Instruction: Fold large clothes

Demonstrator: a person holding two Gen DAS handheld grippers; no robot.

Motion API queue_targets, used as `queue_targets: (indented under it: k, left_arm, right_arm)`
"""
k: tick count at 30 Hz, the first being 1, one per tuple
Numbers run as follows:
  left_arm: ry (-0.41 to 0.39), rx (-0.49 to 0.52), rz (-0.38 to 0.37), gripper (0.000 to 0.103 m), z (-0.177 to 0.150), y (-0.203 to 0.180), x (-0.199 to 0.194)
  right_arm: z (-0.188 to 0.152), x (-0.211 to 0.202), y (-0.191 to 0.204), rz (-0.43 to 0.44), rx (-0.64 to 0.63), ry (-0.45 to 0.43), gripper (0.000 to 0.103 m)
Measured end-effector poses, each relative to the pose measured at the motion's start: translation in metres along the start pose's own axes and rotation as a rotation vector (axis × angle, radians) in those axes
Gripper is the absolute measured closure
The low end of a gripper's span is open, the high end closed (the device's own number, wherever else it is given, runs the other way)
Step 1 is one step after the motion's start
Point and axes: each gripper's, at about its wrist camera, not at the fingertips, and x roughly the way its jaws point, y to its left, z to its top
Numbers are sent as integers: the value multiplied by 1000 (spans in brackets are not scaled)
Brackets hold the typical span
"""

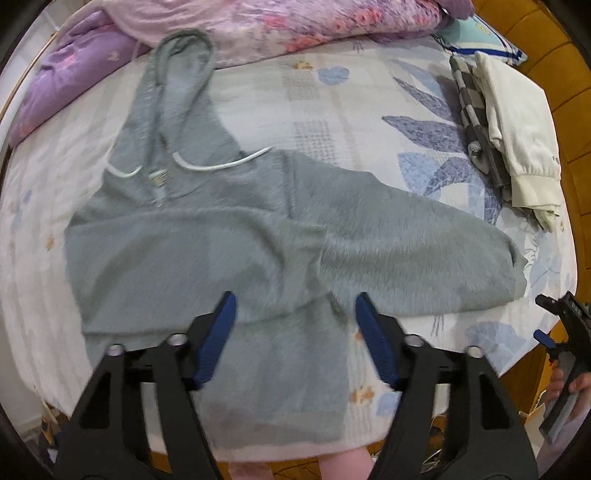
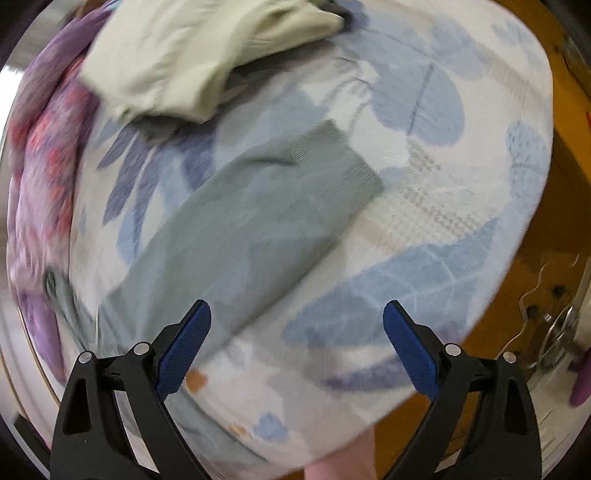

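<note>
A grey-green fuzzy hoodie [image 1: 221, 240] lies flat on the bed, hood toward the far side, white drawstrings across the chest. One sleeve is folded across the body; the other sleeve [image 1: 424, 236] stretches out to the right. My left gripper [image 1: 295, 306] is open above the hoodie's lower hem, holding nothing. In the right wrist view the outstretched sleeve [image 2: 240, 229] runs diagonally, its ribbed cuff [image 2: 332, 162] at the upper right. My right gripper [image 2: 297, 314] is open and empty above the sleeve and sheet. It also shows in the left wrist view [image 1: 554, 321] at the bed's right edge.
The bed has a white sheet with blue leaf print [image 1: 332, 103]. A stack of folded clothes, cream on top of checked [image 1: 517, 122], sits at the right; it shows in the right wrist view [image 2: 192, 55]. Pink and purple quilts [image 1: 258, 22] lie at the far side. Wooden floor [image 2: 535, 229] lies beyond the edge.
</note>
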Motion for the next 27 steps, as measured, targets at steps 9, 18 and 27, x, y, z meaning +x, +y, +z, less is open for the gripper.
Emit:
queue_targets:
  k: [9,18,27]
  left_arm:
    - [91,17,3,98,35,-8,75]
    - [165,-33,5,102,39,-4,130]
    - [189,-67,0,102,36,-7,172]
  right_arm:
    - [44,72,-43,82,320,-6,34]
    - [46,2,4,24,111,-254,89]
    - [48,-75,43,17,-117,-422,90]
